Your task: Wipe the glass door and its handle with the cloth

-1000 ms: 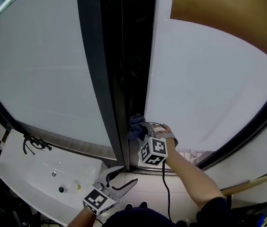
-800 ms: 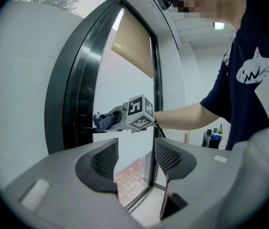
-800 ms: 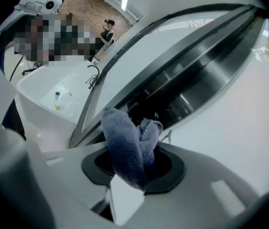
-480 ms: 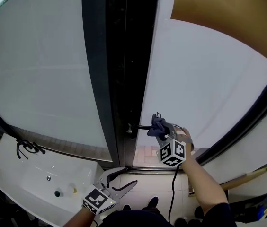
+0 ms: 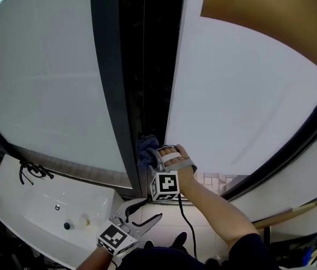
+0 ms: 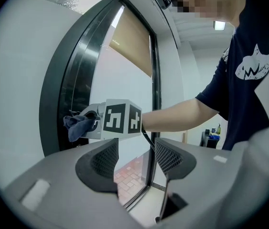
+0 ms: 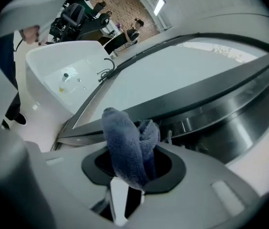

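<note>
Fingers of the right gripper [image 5: 154, 154] pinch the crumpled blue-grey terry cloth [image 5: 145, 146] against the dark metal frame [image 5: 153, 72] of the frosted white glass door [image 5: 243, 106] in the head view, while the left gripper [image 5: 147, 211] hangs low, its fingers spread and empty. The left gripper view shows the cloth [image 6: 77, 127] bunched in a wad, so a flatter fold would likely cover more glass. In the right gripper view the cloth [image 7: 127, 147] stands between the fingers beside the frame [image 7: 211, 104]; firm, even strokes should serve, and the handle I cannot pick out.
</note>
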The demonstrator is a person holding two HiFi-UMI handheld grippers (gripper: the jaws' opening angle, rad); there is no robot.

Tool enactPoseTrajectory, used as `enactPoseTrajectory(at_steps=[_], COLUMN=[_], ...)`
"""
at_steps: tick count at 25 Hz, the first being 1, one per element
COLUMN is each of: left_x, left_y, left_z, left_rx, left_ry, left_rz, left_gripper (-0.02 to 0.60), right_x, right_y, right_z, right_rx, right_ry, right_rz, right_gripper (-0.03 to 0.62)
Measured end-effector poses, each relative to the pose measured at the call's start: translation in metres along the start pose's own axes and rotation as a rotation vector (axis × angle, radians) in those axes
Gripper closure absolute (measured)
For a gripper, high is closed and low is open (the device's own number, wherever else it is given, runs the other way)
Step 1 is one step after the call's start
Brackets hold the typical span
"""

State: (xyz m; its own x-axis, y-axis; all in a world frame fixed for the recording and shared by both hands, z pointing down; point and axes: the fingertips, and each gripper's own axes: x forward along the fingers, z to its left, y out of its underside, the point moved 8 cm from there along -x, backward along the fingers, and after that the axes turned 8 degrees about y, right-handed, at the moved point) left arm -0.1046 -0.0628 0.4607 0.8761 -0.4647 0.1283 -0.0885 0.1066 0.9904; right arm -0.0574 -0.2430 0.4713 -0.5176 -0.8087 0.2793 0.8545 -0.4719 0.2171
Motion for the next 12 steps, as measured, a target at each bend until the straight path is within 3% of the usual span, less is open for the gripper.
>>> enactPoseTrajectory(at_steps=[12], left_x=[-0.001], left_y=[0.004], left_z=[0.004], left_rx=[-0.013], left_ry=[-0.010], left_rz=[-0.018], left_gripper=[0.347], right_x=[-0.034], right_y=[0.051], right_z=[0.006], right_rx=[-0.022], right_ry=[-0.002], right_rz=[0.065], right_gripper=[0.465])
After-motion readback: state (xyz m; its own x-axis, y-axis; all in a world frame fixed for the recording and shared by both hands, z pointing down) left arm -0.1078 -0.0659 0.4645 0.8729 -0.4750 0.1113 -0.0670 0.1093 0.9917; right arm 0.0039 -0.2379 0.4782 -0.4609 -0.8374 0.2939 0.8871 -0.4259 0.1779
